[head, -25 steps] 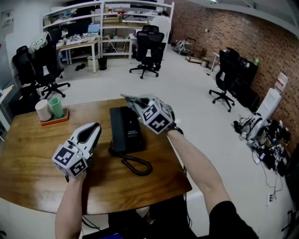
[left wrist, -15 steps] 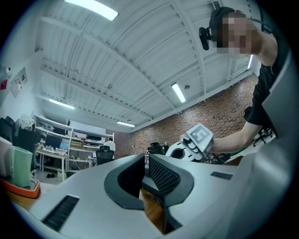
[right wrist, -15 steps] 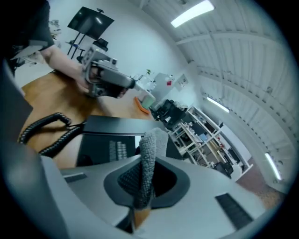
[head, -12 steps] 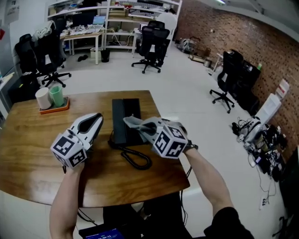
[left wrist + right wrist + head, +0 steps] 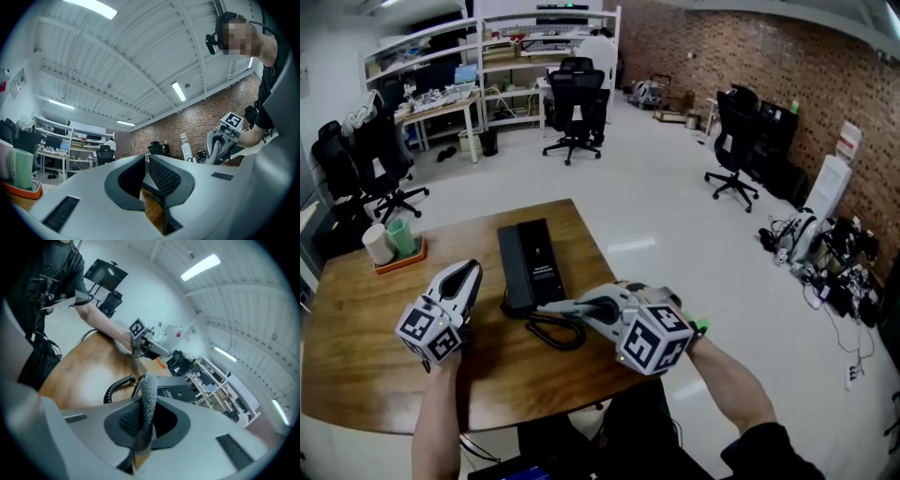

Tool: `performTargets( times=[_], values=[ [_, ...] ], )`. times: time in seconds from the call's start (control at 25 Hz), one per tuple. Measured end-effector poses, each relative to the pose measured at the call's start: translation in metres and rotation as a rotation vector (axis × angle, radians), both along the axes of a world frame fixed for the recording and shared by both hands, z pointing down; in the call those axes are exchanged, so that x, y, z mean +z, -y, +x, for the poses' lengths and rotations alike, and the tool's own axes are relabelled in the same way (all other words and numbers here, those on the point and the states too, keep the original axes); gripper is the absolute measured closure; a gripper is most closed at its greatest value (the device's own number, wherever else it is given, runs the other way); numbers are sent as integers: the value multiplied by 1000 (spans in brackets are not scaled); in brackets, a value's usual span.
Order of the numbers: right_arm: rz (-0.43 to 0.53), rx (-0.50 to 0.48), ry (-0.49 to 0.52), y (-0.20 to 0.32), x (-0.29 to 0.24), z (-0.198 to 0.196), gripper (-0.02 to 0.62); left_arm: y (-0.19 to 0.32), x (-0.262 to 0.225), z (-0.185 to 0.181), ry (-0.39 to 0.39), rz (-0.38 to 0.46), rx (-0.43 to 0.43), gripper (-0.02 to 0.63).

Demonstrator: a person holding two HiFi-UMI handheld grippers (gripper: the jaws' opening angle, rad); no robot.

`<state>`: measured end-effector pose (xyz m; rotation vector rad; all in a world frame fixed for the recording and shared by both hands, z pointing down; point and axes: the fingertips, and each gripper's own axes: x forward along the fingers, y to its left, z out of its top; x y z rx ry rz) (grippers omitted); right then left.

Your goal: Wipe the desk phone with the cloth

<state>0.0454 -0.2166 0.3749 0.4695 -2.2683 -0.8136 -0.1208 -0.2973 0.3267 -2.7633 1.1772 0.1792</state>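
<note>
Pulled back from the far end of the desk phone [image 5: 530,262] to its near end: right gripper [image 5: 558,307], pinching grey cloth [image 5: 147,399], over coiled cord [image 5: 553,330]. Left gripper [image 5: 464,277] beside phone's left edge above the surface [image 5: 356,347], pressed nearly together, empty. Judged between wiping passes. Next: lay cloth back on phone, avoid snagging cord.

This is an office: black swivel chairs [image 5: 574,98], cluttered desks [image 5: 441,97], white shelving [image 5: 546,28] and a long brick wall [image 5: 769,47]. A desk phone [image 5: 528,262] sits on the wooden table [image 5: 356,356].
</note>
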Motion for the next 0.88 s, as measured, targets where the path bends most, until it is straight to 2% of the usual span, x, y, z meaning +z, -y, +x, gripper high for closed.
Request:
performTargets(
  times=[0.16,0.24,0.32,0.44,0.48,0.6,0.72,0.88],
  values=[
    [125,53,251,-37,-67,36,570,-16,-2,16,89,25,45,591],
    [158,80,368,-60,-98,59,571,-30,-19,29,107,38,76,591],
    [168,104,493,-82,-121,82,570,-47,-44,45,105,59,114,589],
    [136,145,696,-108,-135,114,571,-90,-86,81,51,97,203,589],
    [130,155,729,-115,-136,121,571,-107,-100,94,39,117,228,590],
    [161,153,745,-134,-149,137,571,-155,-124,126,19,170,256,589],
    [189,118,814,-159,-171,148,571,-189,-127,142,-56,146,286,591],
    [229,74,855,-181,-190,153,571,-223,-132,157,-172,85,298,589]
  ],
)
